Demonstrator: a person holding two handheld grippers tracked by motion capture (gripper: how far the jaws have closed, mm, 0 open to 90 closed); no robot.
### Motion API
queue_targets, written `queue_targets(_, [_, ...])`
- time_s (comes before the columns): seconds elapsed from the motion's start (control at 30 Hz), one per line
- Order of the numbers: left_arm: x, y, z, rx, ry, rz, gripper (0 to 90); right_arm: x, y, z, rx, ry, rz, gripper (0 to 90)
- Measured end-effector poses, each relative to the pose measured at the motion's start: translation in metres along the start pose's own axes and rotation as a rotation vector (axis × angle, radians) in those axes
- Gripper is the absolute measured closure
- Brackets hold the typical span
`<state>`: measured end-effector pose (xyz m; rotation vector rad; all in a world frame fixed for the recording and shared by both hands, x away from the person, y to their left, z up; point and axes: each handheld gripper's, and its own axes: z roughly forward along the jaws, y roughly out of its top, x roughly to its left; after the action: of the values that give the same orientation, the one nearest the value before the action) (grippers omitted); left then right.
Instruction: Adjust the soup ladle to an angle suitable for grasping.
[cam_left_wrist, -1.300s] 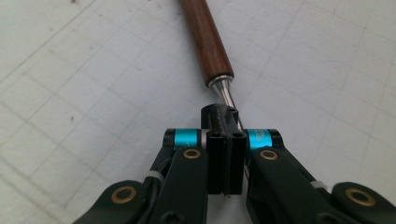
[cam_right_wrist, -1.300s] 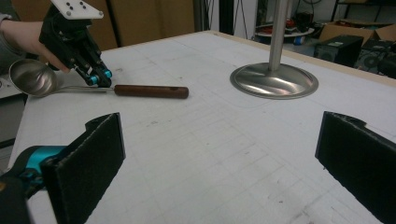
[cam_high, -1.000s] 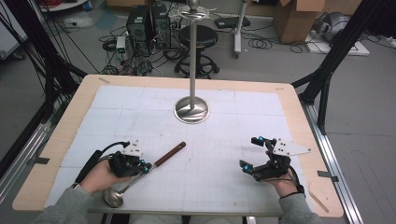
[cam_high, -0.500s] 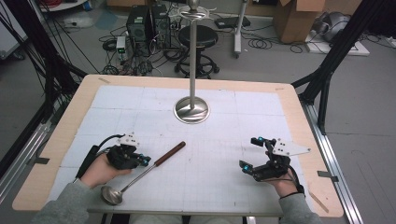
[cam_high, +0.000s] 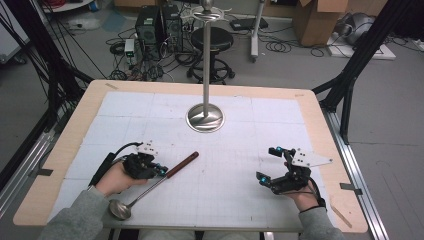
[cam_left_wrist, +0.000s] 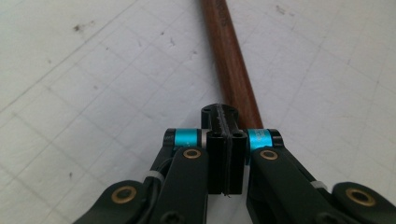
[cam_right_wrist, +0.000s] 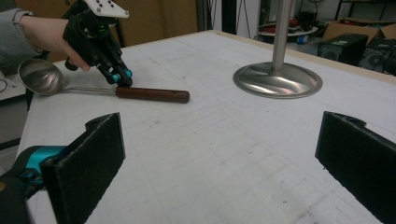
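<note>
While the left gripper (cam_high: 161, 170), jaws pressed together, clamps the ladle (cam_high: 150, 189) at its wooden handle, the right gripper (cam_high: 267, 165) rests wide open nearby.

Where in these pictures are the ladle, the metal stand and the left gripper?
ladle (cam_high: 182, 163): high view, on its brown wooden handle.
metal stand (cam_high: 205, 119): high view, on its round base.
left gripper (cam_right_wrist: 122, 80): right gripper view, at the tips of its closed fingers, by the ladle's handle.

obstacle: stand (cam_high: 205, 118) at centre-back | free: mat (cam_high: 235, 170) between tools
</note>
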<state>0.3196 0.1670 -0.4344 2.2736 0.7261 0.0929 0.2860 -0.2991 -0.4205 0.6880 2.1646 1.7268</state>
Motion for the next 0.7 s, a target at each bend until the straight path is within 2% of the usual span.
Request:
queue_targets(0.23, [-0.002, 0.004, 0.003, 0.021, 0.018, 0.0, 89.7, 0.0, 0.0, -0.001, -0.001, -0.005, 0.001, 0.4])
queue_targets(0.47, [-0.007, 0.006, 0.005, 0.029, 0.022, 0.018, 89.7, 0.0, 0.0, -0.001, -0.002, -0.007, 0.002, 0.4])
queue_targets(0.7, [-0.016, 0.01, 0.008, 0.054, 0.018, 0.068, 89.7, 0.0, 0.0, -0.001, -0.001, -0.006, 0.001, 0.4])
